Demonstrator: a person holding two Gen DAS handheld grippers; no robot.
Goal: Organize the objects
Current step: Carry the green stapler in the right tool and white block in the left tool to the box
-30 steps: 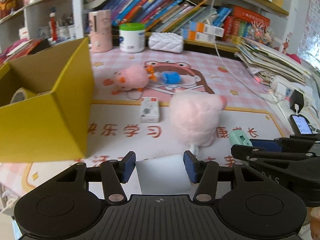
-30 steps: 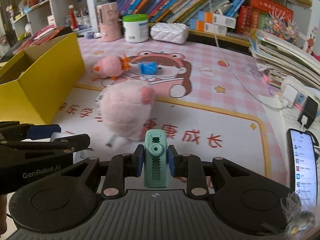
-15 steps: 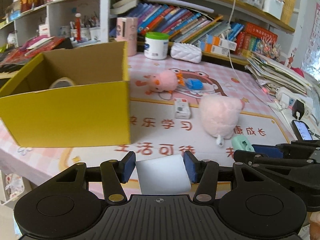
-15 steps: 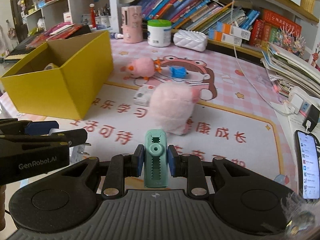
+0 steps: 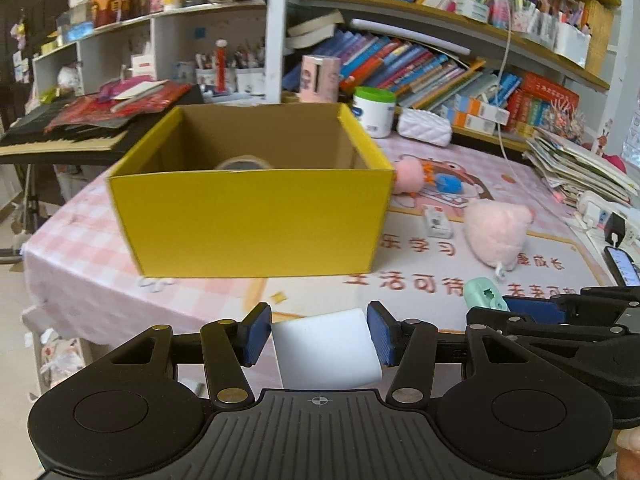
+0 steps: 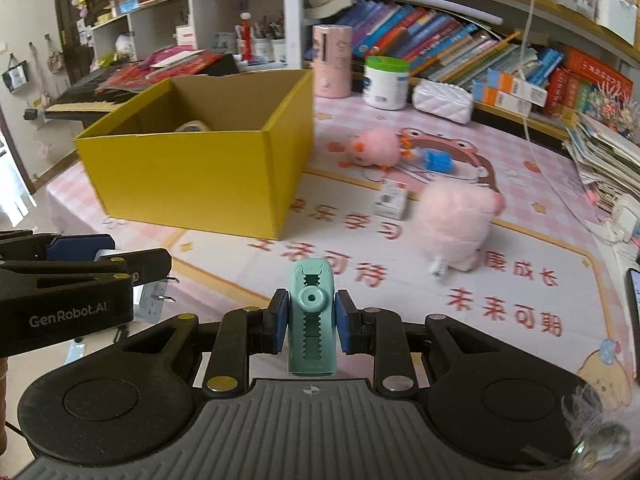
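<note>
My left gripper (image 5: 319, 334) is shut on a white foam block (image 5: 325, 350), held above the table's near edge in front of the yellow cardboard box (image 5: 252, 220). A roll of tape (image 5: 244, 163) lies inside the box. My right gripper (image 6: 311, 322) is shut on a mint-green toothed clip (image 6: 312, 316), also seen in the left wrist view as the green clip (image 5: 482, 292). The box (image 6: 192, 176) stands ahead and to the left of the right gripper. On the mat lie a large pink plush (image 6: 456, 224), a small pink plush (image 6: 374, 146), a blue toy (image 6: 436, 160) and a small white box (image 6: 392, 200).
A pink canister (image 6: 332, 62), a white jar (image 6: 386, 82) and a quilted white pouch (image 6: 442, 100) stand at the table's back before shelves of books. Stacked papers (image 6: 608, 156) and a phone (image 5: 622, 266) lie at the right. A keyboard (image 5: 60, 136) sits left of the table.
Both grippers have swung left and drawn back from the plush toys with their loads still held. The yellow box has come from the left edge to the centre of the left view.
</note>
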